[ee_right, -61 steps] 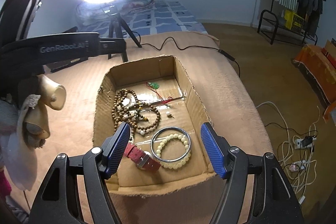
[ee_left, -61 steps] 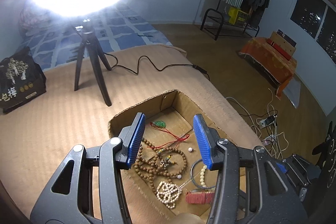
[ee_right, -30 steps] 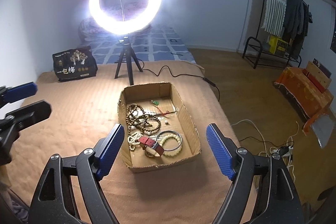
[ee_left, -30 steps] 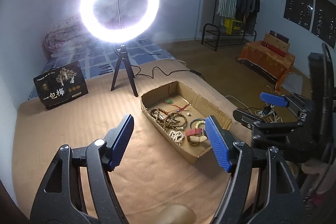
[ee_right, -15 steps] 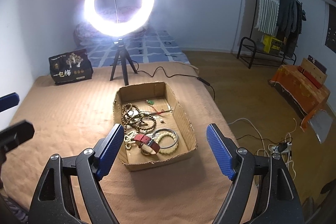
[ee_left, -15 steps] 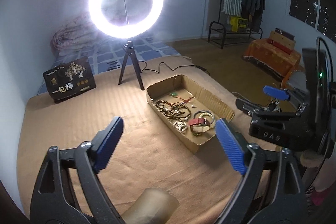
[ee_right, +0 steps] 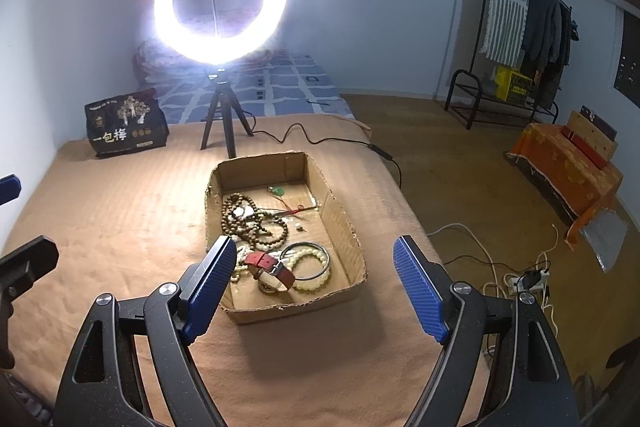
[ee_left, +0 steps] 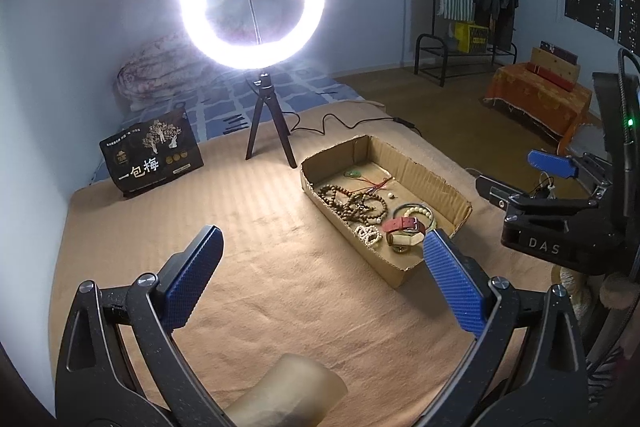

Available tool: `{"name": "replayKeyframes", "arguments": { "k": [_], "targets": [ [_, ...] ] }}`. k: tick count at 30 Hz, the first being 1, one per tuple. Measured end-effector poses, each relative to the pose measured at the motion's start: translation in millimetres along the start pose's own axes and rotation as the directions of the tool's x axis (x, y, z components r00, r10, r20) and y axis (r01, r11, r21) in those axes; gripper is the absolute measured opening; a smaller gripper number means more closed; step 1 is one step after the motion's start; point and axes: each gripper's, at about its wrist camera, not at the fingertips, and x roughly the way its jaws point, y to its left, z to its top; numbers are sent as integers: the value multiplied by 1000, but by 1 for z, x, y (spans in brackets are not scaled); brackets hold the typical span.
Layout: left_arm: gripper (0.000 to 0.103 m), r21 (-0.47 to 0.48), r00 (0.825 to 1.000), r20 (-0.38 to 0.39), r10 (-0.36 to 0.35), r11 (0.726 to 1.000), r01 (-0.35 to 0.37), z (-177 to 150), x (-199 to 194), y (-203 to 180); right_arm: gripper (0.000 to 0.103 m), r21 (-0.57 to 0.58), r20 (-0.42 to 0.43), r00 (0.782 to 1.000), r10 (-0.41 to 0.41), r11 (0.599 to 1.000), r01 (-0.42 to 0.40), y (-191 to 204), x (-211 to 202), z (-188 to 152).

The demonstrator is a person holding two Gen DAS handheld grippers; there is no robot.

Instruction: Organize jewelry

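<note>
Small beads indistinct; watch face hidden

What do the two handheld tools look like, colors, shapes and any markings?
Both are matte black, speckled frames with triangular cut-outs and silver screws. The left tool and the right tool carry blue, textured rectangular pads. Seen from the left wrist view, the right tool's body reads "DAS", with a green light and a black cable.

This is a bedroom in a home, seen at night: a bed covered by a tan blanket and a blue patterned sheet fills the foreground, with a rolled quilt at the wall. A clothes rack hung with garments stands on the wooden floor, beside a low table under an orange cloth. City lights show through the dark window, and a ring light on a tripod stands on the bed.
</note>
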Motion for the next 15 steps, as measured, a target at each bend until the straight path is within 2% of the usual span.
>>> {"name": "replayKeyframes", "arguments": {
  "k": [15],
  "targets": [
    [102, 5, 1000, 12, -10, 1000, 10, -2, -2, -2, 81, -6, -7, 1000, -9, 1000, 9, -1, 3, -2]
  ]
}}
